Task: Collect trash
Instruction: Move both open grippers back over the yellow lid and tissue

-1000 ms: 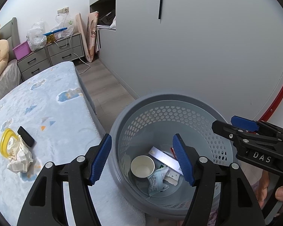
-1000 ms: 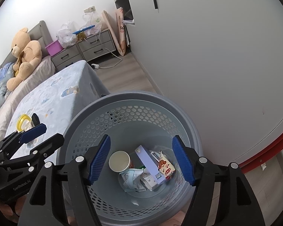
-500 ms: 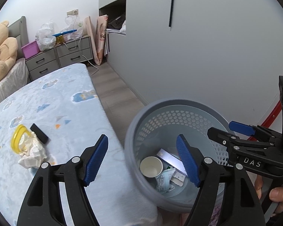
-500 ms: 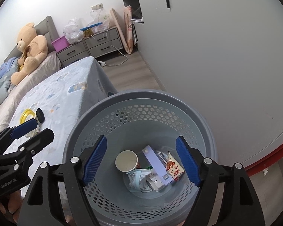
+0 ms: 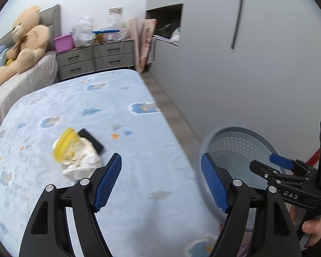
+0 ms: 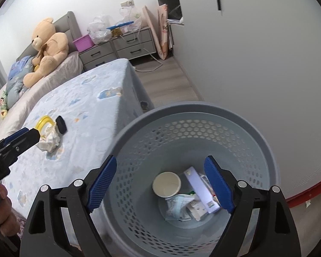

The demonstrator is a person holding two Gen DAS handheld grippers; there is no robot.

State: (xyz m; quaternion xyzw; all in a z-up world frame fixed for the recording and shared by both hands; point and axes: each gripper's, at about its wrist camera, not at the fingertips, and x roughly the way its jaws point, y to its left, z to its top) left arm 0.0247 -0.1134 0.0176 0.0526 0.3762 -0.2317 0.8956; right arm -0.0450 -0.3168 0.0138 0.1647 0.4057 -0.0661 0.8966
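- Far left, on the pale blue patterned bed cover (image 5: pixel 79 98): the remaining litter sits in one cluster. A crumpled white tissue wad (image 5: pixel 81 163) lies touching a yellow plastic ring-shaped lid (image 5: pixel 63 147), with a small flat black rectangular object (image 5: pixel 91 140) against its far side. Whether the black piece is trash I cannot tell.
- Your left gripper (image 5: pixel 160 184) is over the bed, aimed just right of that cluster. Its jaws have just been opening and stand apart with nothing between them. The view is motion-blurred.
- Centre to right: the grey perforated plastic waste basket (image 6: pixel 241 115) stands on the floor against the bed's corner. Inside it are a white paper cup (image 6: pixel 166 184), a long white box (image 6: pixel 201 189) and several crumpled wrappers (image 6: pixel 179 207).
- Your right gripper (image 6: pixel 160 184) hangs above the basket's mouth. Its jaws have also just been opening, wide apart and empty.
- Step in hand, as I judge it: drop-off done, reach for the next piece begun with the left.
- Next move: steer the left jaws leftward onto the tissue wad, straddle it, and press down slightly so the pads bite paper and not the bed cover. The yellow lid touches it, so expect it to shift or come along.
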